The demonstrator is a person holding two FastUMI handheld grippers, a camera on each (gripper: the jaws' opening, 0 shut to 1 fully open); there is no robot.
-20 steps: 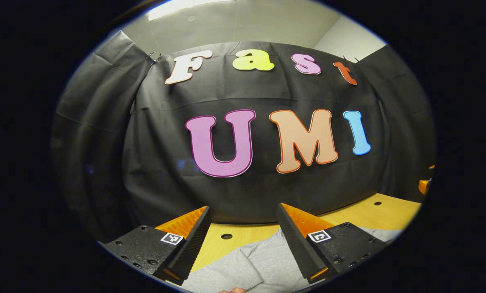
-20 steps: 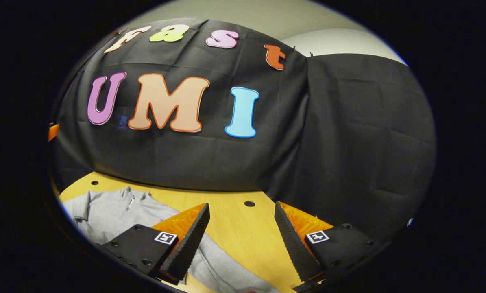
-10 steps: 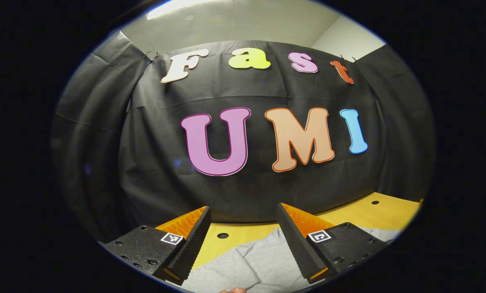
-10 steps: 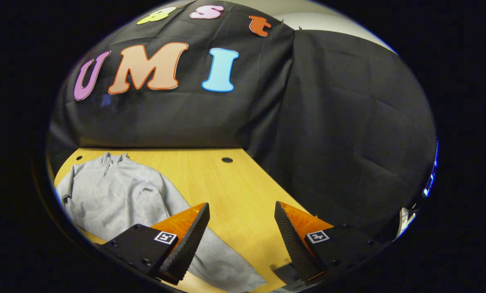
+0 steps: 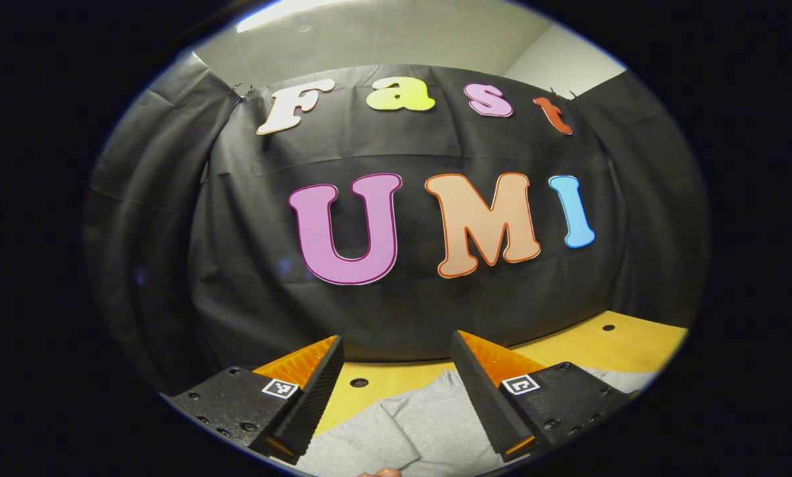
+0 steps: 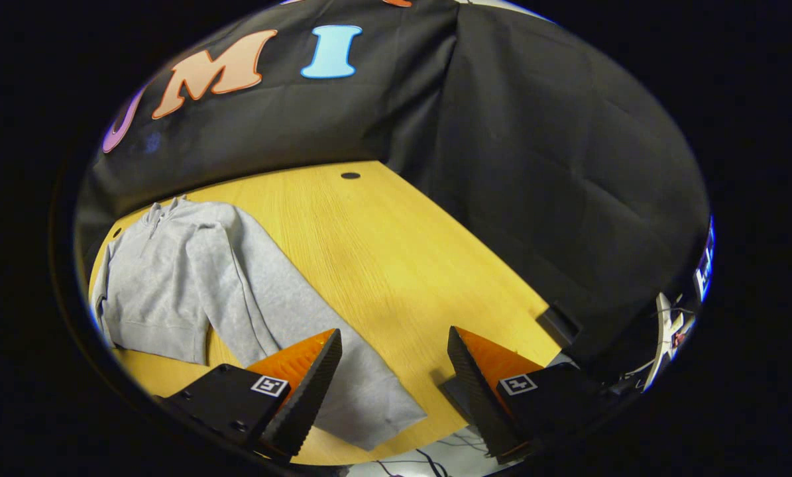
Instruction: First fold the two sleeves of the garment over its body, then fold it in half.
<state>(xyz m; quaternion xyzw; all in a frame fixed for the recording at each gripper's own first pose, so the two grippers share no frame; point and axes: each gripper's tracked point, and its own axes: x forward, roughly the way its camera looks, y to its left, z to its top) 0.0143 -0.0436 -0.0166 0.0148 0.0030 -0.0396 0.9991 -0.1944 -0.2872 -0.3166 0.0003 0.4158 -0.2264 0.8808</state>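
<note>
Right hand-held gripper (image 6: 396, 377) tipped down, both spread, grey garment (image 6: 190, 278) on wooden table (image 6: 396, 245), black cloth wall (image 6: 535, 146)

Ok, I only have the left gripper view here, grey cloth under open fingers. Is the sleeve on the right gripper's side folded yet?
Observer: No. In the right gripper view that sleeve lies stretched out on the table, away from the sweater body.
Operator: Is the right gripper on it?
Observer: The right gripper is open and holds nothing; the cuff lies low between its fingers.
Operator: Which way does the sweater point?
Observer: Its collar is at the end near the booth wall, and the cuff is at the near edge.
</note>
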